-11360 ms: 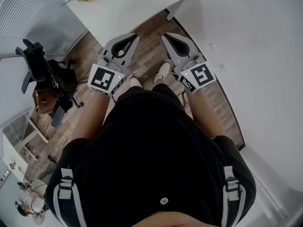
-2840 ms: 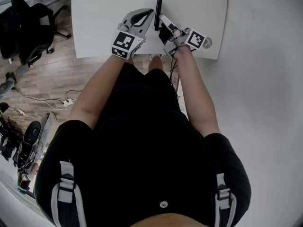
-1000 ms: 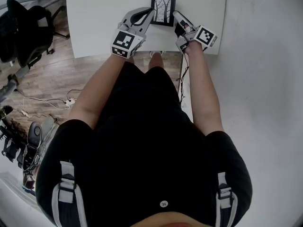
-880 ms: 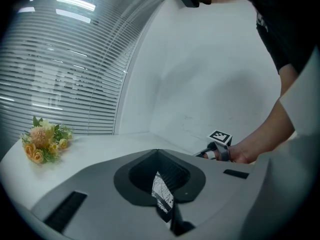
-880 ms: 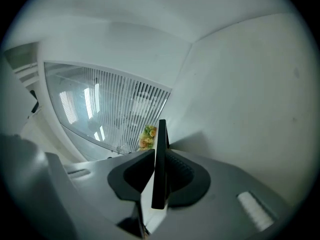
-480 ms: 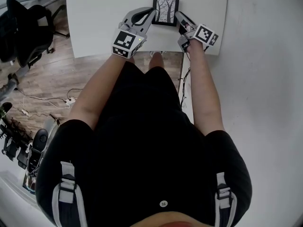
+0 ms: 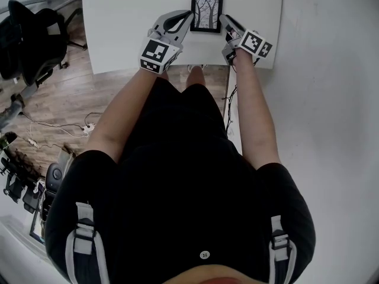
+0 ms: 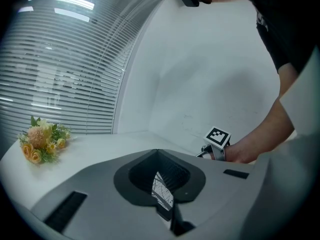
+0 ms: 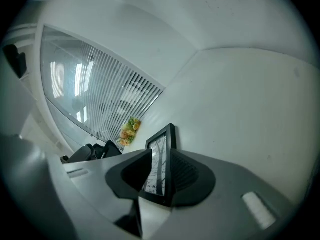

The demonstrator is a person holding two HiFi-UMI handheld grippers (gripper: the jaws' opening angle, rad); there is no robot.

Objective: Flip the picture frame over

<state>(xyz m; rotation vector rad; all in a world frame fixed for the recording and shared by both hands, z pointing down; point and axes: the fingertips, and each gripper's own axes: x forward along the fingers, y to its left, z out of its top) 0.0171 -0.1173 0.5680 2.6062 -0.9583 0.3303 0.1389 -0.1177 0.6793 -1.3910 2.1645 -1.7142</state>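
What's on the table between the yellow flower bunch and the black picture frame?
Nothing: in the right gripper view, bare white tabletop runs from the yellow flower bunch to the black rectangular picture frame.

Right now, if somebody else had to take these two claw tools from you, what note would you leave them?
Left gripper: jaws nearly together at the left edge of the picture frame; I can't tell if they pinch it.
Right gripper: jaws have just been opening, with the picture frame's right edge between them, apparently not squeezed.
The picture frame lies flat on the white table, tree picture up.
Done: the flip looks complete.
Left: draw both grippers clear.
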